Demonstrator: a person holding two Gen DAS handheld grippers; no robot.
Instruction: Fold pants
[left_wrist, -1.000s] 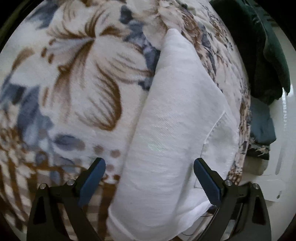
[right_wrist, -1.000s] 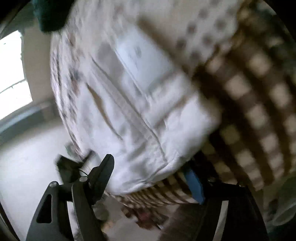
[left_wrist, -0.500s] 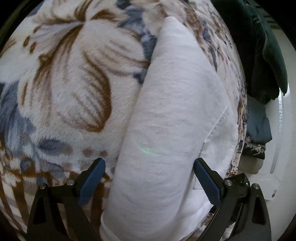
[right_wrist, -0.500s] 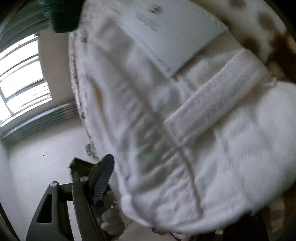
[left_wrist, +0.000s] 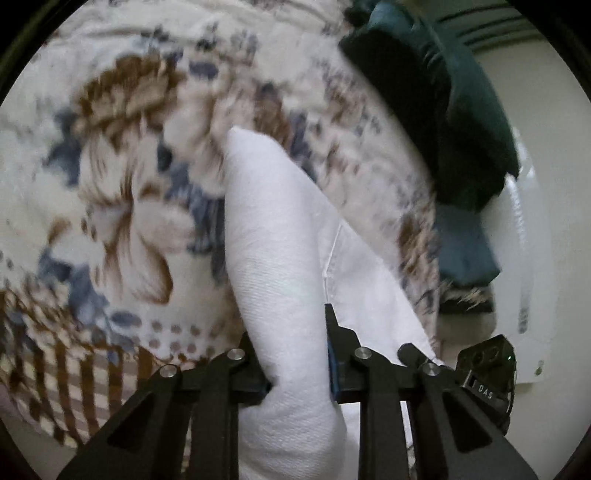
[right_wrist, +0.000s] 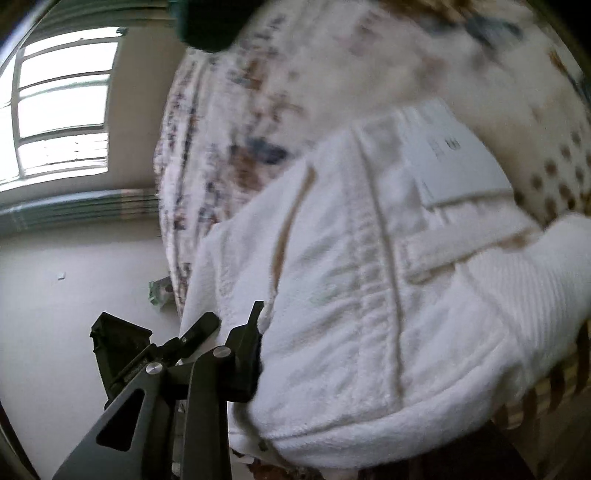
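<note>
White pants (left_wrist: 280, 258) lie folded lengthwise on a floral blanket (left_wrist: 122, 177), the near end raised. My left gripper (left_wrist: 295, 354) has a thick fold of the fabric between its jaws, which are closing, with both pads pressed into the cloth. The right wrist view shows the waistband end of the pants (right_wrist: 369, 277), with a belt loop and a white label. My right gripper (right_wrist: 299, 343) is closing on that end. One of its fingers (right_wrist: 253, 325) bears on the cloth edge and the other is hidden behind the fabric.
A dark green garment (left_wrist: 436, 110) and a blue cloth (left_wrist: 465, 251) lie at the blanket's right edge beside a white panel (left_wrist: 532, 295). Past the bed's edge are pale floor (right_wrist: 74, 295), a window (right_wrist: 62, 103) and a small green scrap (right_wrist: 159, 291).
Both grippers went from wide open around the pants to closed in on the fabric. Both have risen, lifting the near end of the pants off the blanket.
</note>
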